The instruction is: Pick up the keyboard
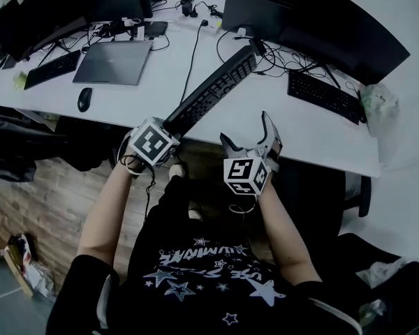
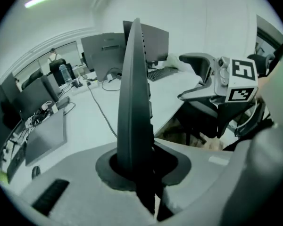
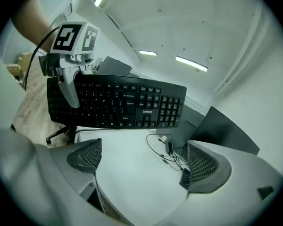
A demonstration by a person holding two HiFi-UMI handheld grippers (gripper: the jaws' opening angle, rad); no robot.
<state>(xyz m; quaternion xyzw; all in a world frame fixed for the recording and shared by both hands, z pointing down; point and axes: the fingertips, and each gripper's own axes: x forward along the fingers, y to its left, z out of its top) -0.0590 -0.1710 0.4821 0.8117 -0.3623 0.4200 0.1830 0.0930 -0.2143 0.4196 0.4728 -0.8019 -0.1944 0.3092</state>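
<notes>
In the head view the keyboard (image 1: 213, 93) runs diagonally through the frame's centre. Its lower-left end sits between the jaws of the left gripper (image 1: 173, 125), and its upper-right end is above the desk (image 1: 300, 135). The right gripper (image 1: 250, 137) is just right of that lower end, apart from it. On the desk, a laptop (image 1: 113, 61) lies at upper left, with a mouse (image 1: 84, 99) below its left corner and a second keyboard (image 1: 52, 68) farther left. A third keyboard (image 1: 326, 95) lies at right. Monitors (image 1: 321, 30) line the top edge.
</notes>
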